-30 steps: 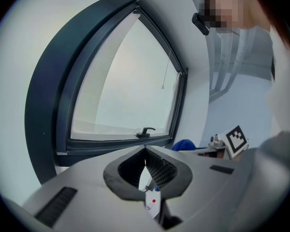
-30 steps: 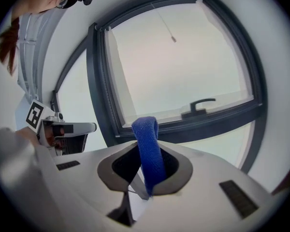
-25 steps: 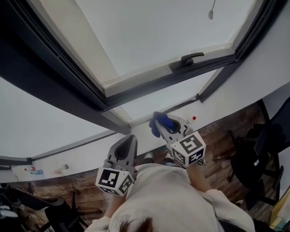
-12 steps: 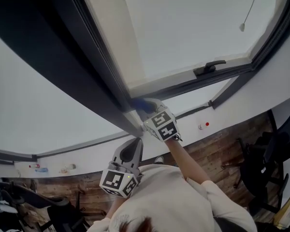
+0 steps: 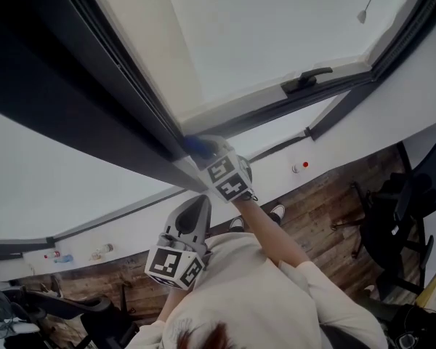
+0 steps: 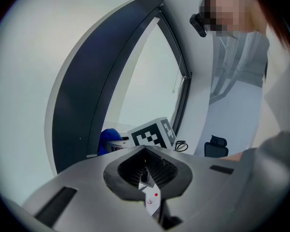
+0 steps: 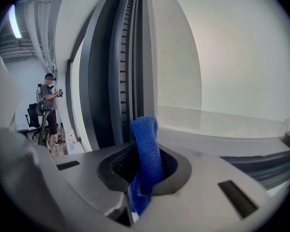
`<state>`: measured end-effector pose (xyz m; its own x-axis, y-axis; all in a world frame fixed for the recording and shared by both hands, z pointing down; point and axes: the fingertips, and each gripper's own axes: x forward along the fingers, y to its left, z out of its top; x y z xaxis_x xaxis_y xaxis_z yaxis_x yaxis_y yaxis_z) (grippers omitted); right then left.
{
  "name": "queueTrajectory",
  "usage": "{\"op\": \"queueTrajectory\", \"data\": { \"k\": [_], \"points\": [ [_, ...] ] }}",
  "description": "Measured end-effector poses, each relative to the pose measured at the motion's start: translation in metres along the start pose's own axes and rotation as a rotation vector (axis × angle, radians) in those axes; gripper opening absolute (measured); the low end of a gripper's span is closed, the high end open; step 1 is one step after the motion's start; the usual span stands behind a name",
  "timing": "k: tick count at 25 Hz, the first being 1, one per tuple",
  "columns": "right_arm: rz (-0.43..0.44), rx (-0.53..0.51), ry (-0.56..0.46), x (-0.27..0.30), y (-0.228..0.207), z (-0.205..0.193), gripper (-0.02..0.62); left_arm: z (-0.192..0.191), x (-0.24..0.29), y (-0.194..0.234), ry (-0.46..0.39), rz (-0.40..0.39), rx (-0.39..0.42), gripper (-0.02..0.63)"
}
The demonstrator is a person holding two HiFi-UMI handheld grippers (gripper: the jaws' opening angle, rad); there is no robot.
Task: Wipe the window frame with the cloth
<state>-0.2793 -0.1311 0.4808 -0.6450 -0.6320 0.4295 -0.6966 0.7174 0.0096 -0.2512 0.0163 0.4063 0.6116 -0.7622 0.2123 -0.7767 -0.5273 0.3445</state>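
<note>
room: a wood-plank floor (image 5: 327,195) under a white wall, with a dark office chair (image 5: 414,209) at the right.
person: seen from above in a pale top (image 5: 254,297), the right arm stretched up toward the window.
left gripper (image 5: 195,211): held low before the chest, pointing up. Its jaws are together with nothing between them.
right gripper (image 5: 203,151): raised, its marker cube just below the window frame (image 5: 123,100). Its jaws are clamped on the cloth (image 7: 147,149).
cloth: blue, a folded strip standing up out of the closed jaws. Its tip is at the corner where the dark slanting upright meets the lower rail; whether it touches cannot be told.
window handle (image 5: 305,81): a dark lever on the lower rail, well to the right of the cloth.
pull cord (image 5: 369,4): hangs before the pale pane at the top right.
far end: another person (image 7: 49,100) stands well down the room beside the window wall.
</note>
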Motion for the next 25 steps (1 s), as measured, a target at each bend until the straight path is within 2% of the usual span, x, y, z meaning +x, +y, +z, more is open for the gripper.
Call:
{"op": "queueTrajectory", "data": {
  "k": [6, 18, 25],
  "points": [
    [-0.039, -0.056, -0.003, -0.002, -0.005, -0.007, 0.049, -0.002, 0.011, -0.008, 0.005, -0.037, 0.005, 0.009],
    [-0.121, -0.035, -0.016, -0.02, -0.04, -0.015, 0.049, 0.002, 0.011, -0.008, -0.016, -0.026, 0.012, 0.009],
    [-0.174, 0.026, -0.03, -0.034, -0.064, -0.02, 0.049, -0.002, 0.019, -0.013, -0.001, -0.046, 0.001, 0.009]
  ]
}}
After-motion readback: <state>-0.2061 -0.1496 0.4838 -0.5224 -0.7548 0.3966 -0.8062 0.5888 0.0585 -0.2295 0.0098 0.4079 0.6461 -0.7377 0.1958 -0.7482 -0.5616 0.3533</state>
